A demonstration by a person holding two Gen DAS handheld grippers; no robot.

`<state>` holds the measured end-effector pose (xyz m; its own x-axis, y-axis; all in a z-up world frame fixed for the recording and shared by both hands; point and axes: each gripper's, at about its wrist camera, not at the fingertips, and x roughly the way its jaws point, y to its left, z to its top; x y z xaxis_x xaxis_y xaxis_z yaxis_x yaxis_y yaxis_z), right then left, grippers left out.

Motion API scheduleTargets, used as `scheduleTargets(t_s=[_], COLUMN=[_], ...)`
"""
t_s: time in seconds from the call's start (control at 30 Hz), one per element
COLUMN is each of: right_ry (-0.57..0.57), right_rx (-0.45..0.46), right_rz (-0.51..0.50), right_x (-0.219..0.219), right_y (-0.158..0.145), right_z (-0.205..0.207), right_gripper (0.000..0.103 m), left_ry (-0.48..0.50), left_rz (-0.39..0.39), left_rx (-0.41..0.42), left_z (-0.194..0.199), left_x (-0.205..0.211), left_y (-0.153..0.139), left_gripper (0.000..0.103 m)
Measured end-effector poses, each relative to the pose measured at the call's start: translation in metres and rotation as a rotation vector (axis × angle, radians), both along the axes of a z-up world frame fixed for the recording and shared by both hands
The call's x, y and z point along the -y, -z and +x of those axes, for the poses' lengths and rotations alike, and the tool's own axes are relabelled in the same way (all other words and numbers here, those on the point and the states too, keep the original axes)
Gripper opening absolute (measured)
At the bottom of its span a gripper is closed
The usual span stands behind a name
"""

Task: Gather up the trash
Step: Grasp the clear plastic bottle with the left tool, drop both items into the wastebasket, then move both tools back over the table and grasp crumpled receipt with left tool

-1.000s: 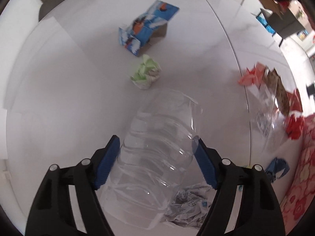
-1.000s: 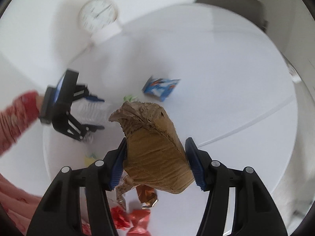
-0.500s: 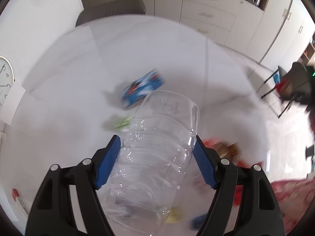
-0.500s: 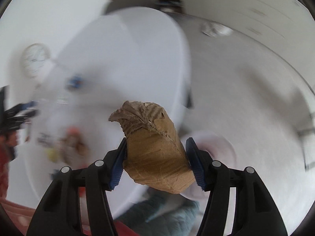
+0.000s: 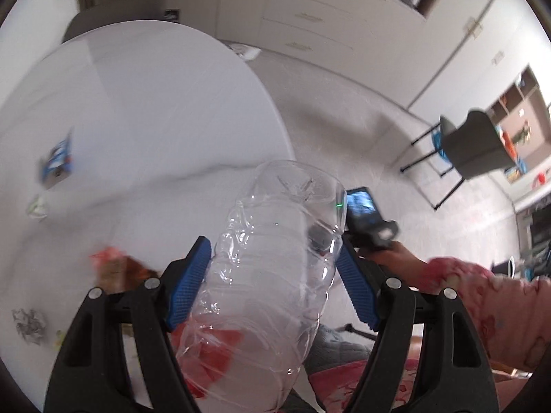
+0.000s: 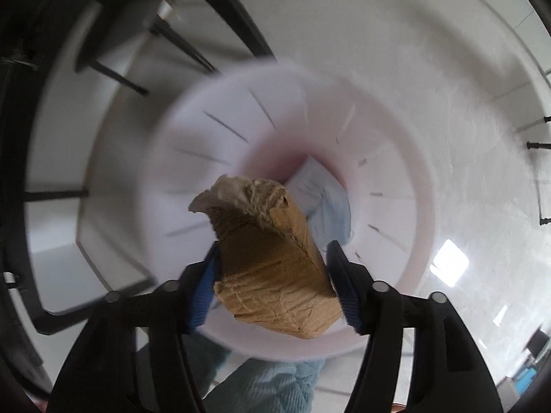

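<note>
The left gripper (image 5: 272, 285) is squeezing a clear plastic bottle (image 5: 268, 275) with no label, while the right gripper (image 6: 272, 282) is holding crumpled brown cardboard (image 6: 272, 261) over the white bin (image 6: 389, 186).

Two grippers show, the left gripper (image 5: 272, 282) clamped on one clear plastic bottle (image 5: 268, 261) at the left view's centre and the right gripper (image 6: 275, 285) clamped on one crumpled brown cardboard piece (image 6: 268, 258) at the right view's centre. One white round table (image 5: 155, 110) fills the left view's left half with one blue carton (image 5: 56, 163), one green-white wad (image 5: 36, 206), one grey crumpled paper (image 5: 29, 321) and one red-brown wrapper cluster (image 5: 117, 268) (too blurred to count its pieces). There are two grey chairs in that view (image 5: 117, 5) (image 5: 471, 144), and one pale bin (image 6: 275, 130) with one light-blue item (image 6: 327, 213) inside in the right view.
</note>
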<state>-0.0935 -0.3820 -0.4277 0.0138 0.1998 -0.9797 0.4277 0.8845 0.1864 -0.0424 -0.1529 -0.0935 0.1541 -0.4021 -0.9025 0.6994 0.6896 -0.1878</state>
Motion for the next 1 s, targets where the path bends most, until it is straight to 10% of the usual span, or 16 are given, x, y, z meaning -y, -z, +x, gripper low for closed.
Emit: scheduleTargets(t_s=[0.2, 0.7, 1.0], right_ry=[-0.049, 0.150, 0.094], right_rx=[-0.044, 0.239, 0.333], right_rz=[0.007, -0.089, -0.138], right_x=[0.006, 0.107, 0.098], right_y=[0.019, -0.143, -0.199], right_z=[-0.002, -0.121, -0.118], right_gripper=[0.084, 0.096, 0.096], left_ry=[0.032, -0.013, -0.058], left_rz=[0.050, 0.143, 0.095], left_rx=[-0.028, -0.147, -0.098], left_z=[-0.028, -0.060, -0.066], left_x=[0.046, 0.137, 0.131], left_y=[0.024, 0.137, 0.085], left_gripper=[0.071, 0.058, 0.078])
